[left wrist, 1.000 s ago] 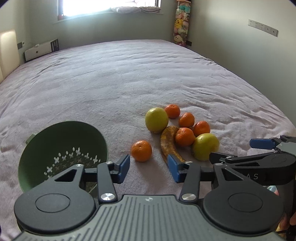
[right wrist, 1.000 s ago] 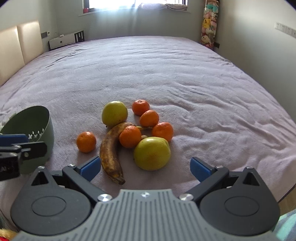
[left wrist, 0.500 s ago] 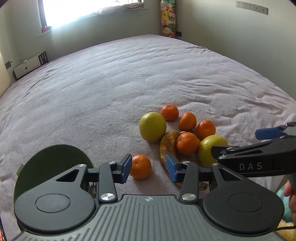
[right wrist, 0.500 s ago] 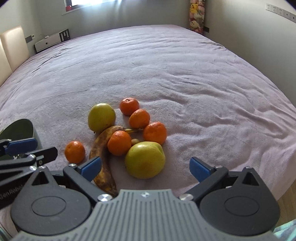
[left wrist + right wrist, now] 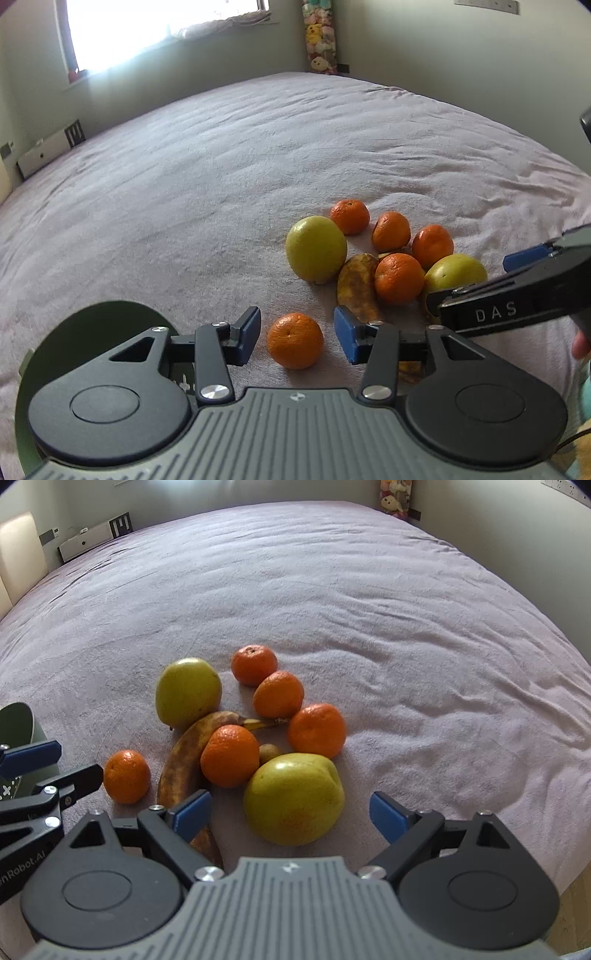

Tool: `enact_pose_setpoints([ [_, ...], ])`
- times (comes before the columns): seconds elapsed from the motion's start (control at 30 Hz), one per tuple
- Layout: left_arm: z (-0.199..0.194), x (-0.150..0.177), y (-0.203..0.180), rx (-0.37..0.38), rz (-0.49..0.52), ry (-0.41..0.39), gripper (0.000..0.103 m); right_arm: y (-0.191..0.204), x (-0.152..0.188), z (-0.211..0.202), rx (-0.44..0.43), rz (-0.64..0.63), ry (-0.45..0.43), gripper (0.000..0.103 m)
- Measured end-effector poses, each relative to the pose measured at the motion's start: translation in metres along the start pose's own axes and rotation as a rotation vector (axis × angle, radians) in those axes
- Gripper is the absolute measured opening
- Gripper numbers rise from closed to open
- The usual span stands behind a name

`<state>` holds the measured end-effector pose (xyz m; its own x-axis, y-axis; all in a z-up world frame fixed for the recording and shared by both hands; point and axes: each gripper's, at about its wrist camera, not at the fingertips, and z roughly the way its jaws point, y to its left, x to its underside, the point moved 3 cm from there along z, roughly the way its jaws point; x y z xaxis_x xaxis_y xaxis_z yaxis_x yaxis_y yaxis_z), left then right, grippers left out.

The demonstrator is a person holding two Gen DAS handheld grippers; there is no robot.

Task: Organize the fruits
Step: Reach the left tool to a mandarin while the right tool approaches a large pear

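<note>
Fruit lies in a cluster on the purple bedspread point(image 5: 221, 177). My left gripper point(image 5: 297, 338) is open with a lone tangerine point(image 5: 294, 340) between its blue pads, not touching. My right gripper point(image 5: 291, 810) is open around a large yellow-green apple point(image 5: 293, 799), its pads apart from the fruit. A second apple point(image 5: 187, 691), a brown-spotted banana point(image 5: 186, 760) and several tangerines point(image 5: 229, 755) lie behind it. The green colander point(image 5: 92, 325) sits at the left, mostly hidden under my left gripper.
The bed's right edge point(image 5: 576, 867) drops off close to my right gripper. A white box point(image 5: 44, 153) sits at the far side by the wall. Stuffed toys point(image 5: 319, 44) hang in the far corner.
Both grippers have moved forward and down toward the fruit. The lone tangerine now sits between my left pads, and the near apple sits between my right pads.
</note>
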<state>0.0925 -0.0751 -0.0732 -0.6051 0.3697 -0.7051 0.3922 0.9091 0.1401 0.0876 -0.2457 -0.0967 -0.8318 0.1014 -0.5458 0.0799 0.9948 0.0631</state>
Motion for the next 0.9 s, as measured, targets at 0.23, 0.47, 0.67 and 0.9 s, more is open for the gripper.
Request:
enact_pose_setpoints([
  [0.23,0.015,0.007,-0.013,-0.038,0.079,0.033,0.055,-0.007,0.003,0.011,-0.036,0.050,0.032,0.090],
  [0.47,0.034,0.014,-0.013,-0.043,0.107,0.094,0.056,-0.012,0.003,0.022,-0.056,0.102,0.070,0.090],
  [0.67,0.052,0.014,-0.022,-0.049,0.153,0.132,0.059,-0.014,0.003,0.028,-0.059,0.112,0.081,0.087],
  [0.9,0.067,0.014,-0.013,-0.058,0.108,0.174,0.062,-0.017,0.003,0.039,-0.085,0.156,0.109,0.081],
])
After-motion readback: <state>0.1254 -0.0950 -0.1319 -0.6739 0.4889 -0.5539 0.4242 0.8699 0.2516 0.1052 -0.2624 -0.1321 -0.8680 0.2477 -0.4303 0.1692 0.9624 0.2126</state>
